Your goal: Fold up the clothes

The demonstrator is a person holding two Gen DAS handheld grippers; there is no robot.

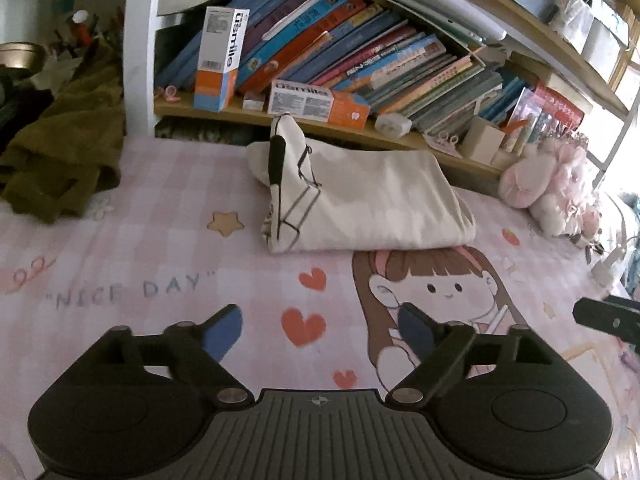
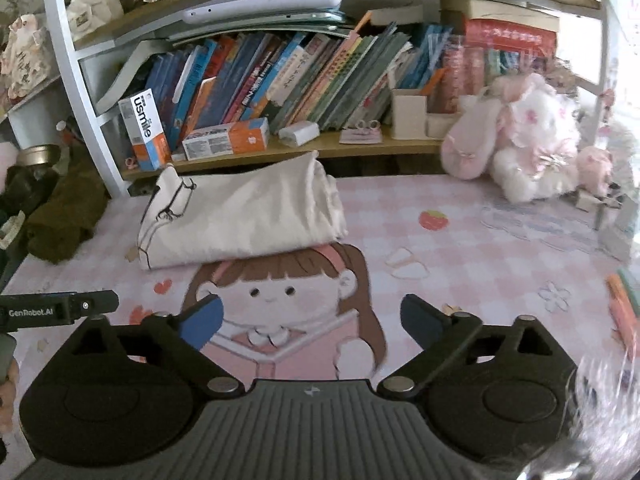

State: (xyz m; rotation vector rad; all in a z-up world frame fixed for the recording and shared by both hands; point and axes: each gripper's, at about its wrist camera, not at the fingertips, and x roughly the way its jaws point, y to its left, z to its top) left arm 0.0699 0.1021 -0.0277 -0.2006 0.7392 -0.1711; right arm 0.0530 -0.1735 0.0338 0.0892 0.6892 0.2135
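Observation:
A cream garment [image 1: 360, 200] with black line print lies folded into a thick bundle on the pink checked bed sheet [image 1: 140, 240], near the bookshelf. It also shows in the right wrist view [image 2: 240, 216]. My left gripper [image 1: 320, 328] is open and empty, held above the sheet well in front of the bundle. My right gripper [image 2: 312, 320] is open and empty, also in front of the bundle, over the cartoon girl print [image 2: 280, 292]. The right gripper's body shows at the right edge of the left wrist view [image 1: 608, 320].
An olive-brown garment [image 1: 64, 144] lies heaped at the left of the bed. A low bookshelf [image 1: 340, 60] with books and toothpaste boxes runs behind the bundle. Pink and white plush toys [image 2: 520, 144] sit at the back right. Pens [image 2: 624, 312] lie at the right edge.

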